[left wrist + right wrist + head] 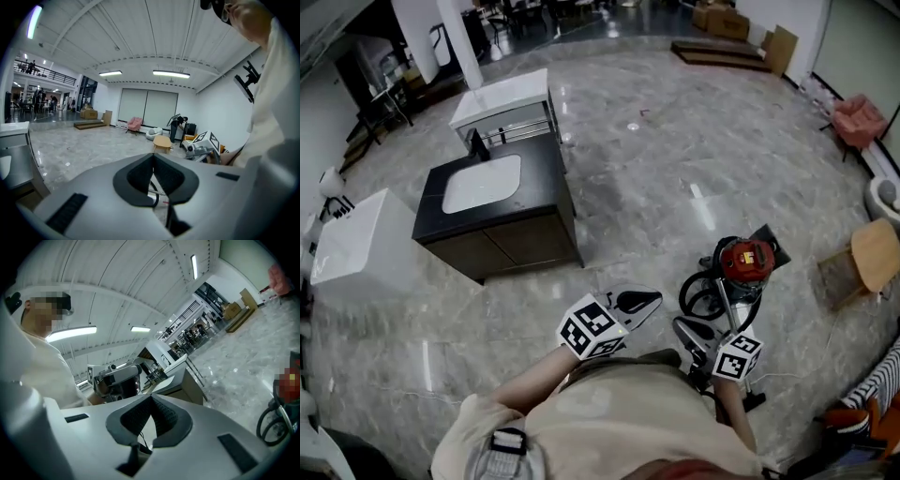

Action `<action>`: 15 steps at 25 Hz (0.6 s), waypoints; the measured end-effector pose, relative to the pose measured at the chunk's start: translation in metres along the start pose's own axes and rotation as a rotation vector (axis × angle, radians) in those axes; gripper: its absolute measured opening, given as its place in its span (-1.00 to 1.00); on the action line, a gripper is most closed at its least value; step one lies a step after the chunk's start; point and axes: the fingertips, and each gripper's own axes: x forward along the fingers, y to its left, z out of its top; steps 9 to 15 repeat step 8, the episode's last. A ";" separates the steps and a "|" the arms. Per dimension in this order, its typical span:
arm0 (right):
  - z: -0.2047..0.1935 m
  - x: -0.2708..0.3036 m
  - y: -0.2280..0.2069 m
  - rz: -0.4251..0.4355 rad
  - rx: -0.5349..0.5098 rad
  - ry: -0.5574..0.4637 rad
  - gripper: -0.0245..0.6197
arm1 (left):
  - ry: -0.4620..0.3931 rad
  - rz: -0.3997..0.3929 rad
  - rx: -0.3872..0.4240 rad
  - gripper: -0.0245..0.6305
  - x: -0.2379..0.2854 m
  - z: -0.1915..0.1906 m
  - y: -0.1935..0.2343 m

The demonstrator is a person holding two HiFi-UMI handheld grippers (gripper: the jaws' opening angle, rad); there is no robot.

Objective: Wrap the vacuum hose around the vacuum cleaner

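Left hand-held gripper (649, 300) and right hand-held gripper (682, 326) hang by the chest, both clenched on nothing, which I judge to be a carrying pose. Just beyond, on the floor (656, 169), the hose (698, 292) lies looped against the vacuum (746, 260) — whether fully wrapped is unclear.

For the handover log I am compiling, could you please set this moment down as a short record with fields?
Vacuum: red-topped canister vacuum cleaner, standing on the grey marble floor
Hose: black hose, looped beside the vacuum
Left gripper: fingers shut, nothing held
Right gripper: fingers shut, nothing held
Nearby: dark vanity cabinet with white basin
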 end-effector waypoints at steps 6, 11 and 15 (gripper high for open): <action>-0.021 0.115 0.035 -0.044 0.036 0.018 -0.91 | -0.012 -0.060 -0.085 -0.91 -0.084 -0.027 0.089; -0.033 0.157 0.049 -0.067 0.062 0.016 -0.91 | 0.028 -0.092 -0.107 -0.91 -0.113 -0.039 0.122; -0.033 0.157 0.049 -0.067 0.062 0.016 -0.91 | 0.028 -0.092 -0.107 -0.91 -0.113 -0.039 0.122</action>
